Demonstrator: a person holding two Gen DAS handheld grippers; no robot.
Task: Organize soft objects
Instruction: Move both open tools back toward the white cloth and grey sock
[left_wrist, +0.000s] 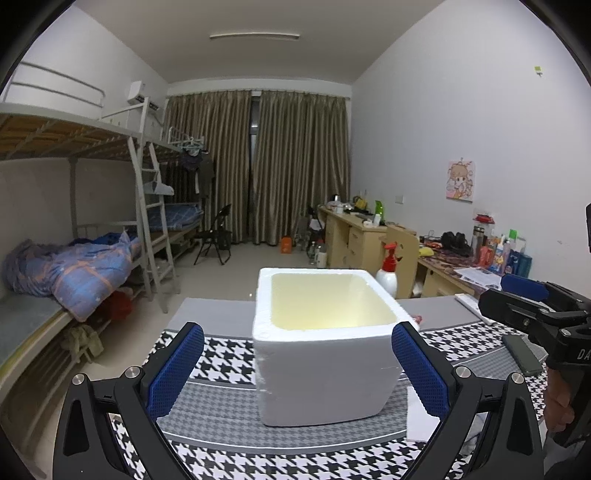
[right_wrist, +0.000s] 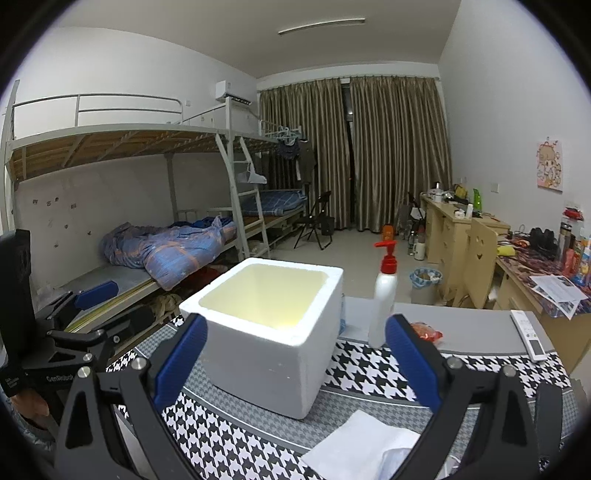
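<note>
A white foam box (left_wrist: 321, 347) with an open top and a yellowish inside stands on the houndstooth tablecloth (left_wrist: 229, 354); it also shows in the right wrist view (right_wrist: 269, 332). My left gripper (left_wrist: 297, 365) is open and empty, its blue fingers on either side of the box front, apart from it. My right gripper (right_wrist: 295, 358) is open and empty, just before the box. A white soft cloth or tissue (right_wrist: 358, 446) lies on the table in front of the right gripper. A small red-orange packet (right_wrist: 426, 330) lies behind the box.
A white spray bottle with a red pump (right_wrist: 384, 295) stands right of the box. A white remote (right_wrist: 528, 334) and a dark phone (left_wrist: 522, 354) lie at the table's right. Bunk beds (right_wrist: 166, 243) stand to the left, desks (right_wrist: 461, 236) to the right.
</note>
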